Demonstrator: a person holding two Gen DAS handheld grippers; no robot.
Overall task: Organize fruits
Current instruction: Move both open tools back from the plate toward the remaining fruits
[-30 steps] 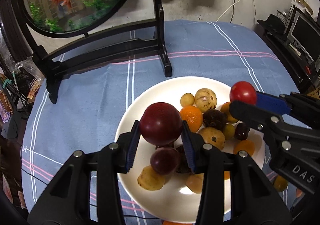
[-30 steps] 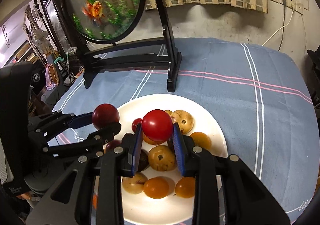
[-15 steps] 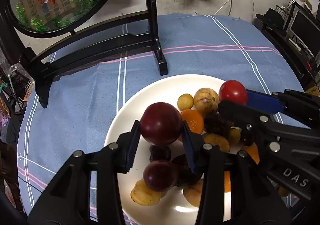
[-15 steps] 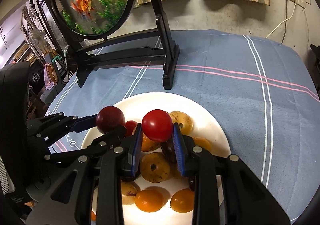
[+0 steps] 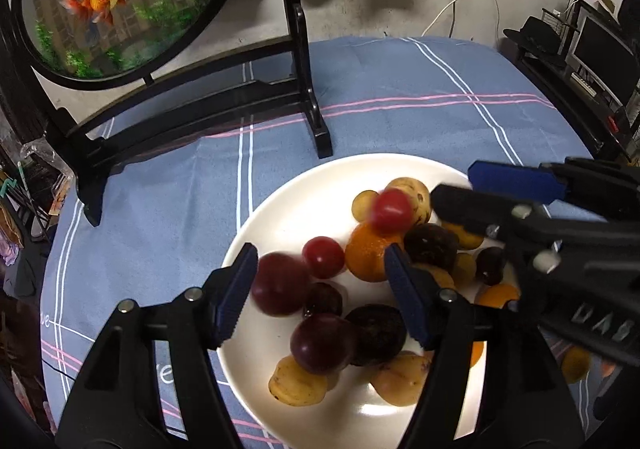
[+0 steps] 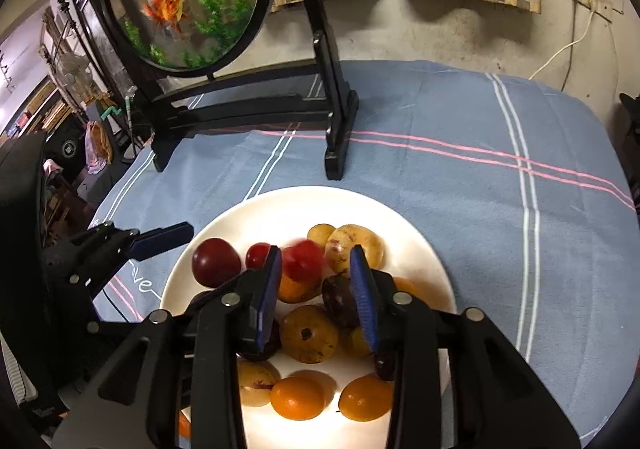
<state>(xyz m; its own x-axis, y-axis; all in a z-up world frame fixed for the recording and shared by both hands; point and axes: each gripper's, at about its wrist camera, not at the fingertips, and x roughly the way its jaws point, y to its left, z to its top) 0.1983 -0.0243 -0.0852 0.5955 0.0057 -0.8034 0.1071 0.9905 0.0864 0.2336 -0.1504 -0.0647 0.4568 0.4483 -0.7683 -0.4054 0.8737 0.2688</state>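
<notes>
A white plate holds several plums, oranges and yellow fruits. My left gripper hangs over its left side with jaws opening. A dark red plum, blurred, sits just off the left pad, free of both pads. My right gripper is over the plate's middle, its jaws also opening. A bright red fruit, blurred, lies low between them by the left pad, clear of the right pad. One blue pad of the left gripper shows at the plate's left edge.
A round fish tank on a black wooden stand rises just behind the plate. The table wears a blue cloth with white and pink stripes. Cluttered shelves and a monitor flank the table.
Both grippers were shut on fruit and have opened. The dark plum has dropped from the left pads and the red fruit from the right pads onto the pile.
</notes>
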